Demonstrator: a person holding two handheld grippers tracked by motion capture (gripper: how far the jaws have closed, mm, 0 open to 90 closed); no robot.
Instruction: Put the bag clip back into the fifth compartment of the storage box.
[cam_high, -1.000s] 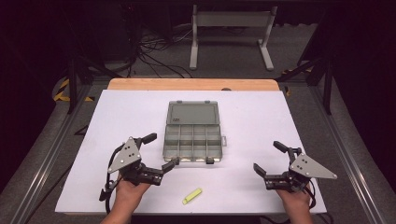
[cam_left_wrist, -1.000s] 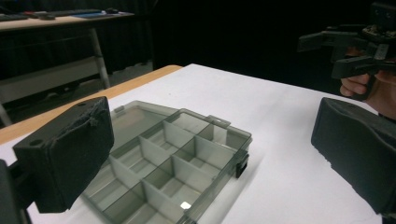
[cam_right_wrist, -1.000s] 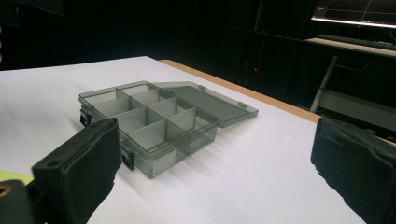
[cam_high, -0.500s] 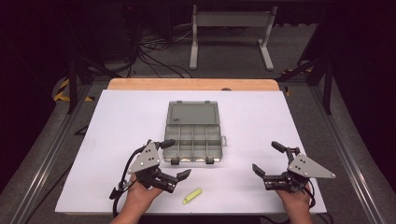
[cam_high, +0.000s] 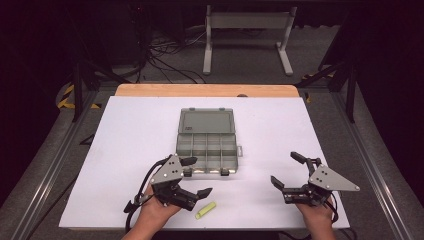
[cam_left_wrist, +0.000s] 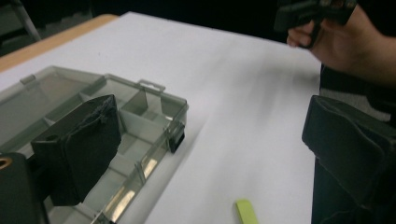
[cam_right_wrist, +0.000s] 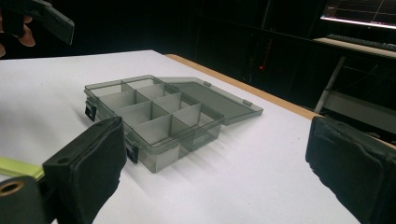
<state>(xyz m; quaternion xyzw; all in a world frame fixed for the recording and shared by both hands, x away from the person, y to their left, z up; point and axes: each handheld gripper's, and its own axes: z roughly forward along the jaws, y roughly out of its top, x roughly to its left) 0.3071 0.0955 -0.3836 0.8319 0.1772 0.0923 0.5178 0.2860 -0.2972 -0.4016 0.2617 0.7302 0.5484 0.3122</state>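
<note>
Grippers both empty, jaws apart. Left gripper (cam_high: 196, 176) sits at the near edge of the white table (cam_high: 130, 135); its jaws have just been closing a little, with nothing between them. Yellow-green marker (cam_high: 205, 210) lies flat on the table just beside and slightly nearer than this gripper's lower jaw, not touching it; in the left gripper view the marker (cam_left_wrist: 246, 211) shows low between the two jaws. Just beyond the left gripper's upper jaw stands the grey clear-plastic compartment box (cam_high: 207, 147), its near latches close to that jaw, apart from it as far as can be told. Box lid (cam_high: 206, 121) lies folded back flat on the far side.

Right gripper (cam_high: 286, 170) is held off to the right of the box, well apart from it, jaws spread wide. From the right gripper view the box (cam_right_wrist: 154, 119) sits ahead between its jaws, compartments showing nothing inside.
</note>
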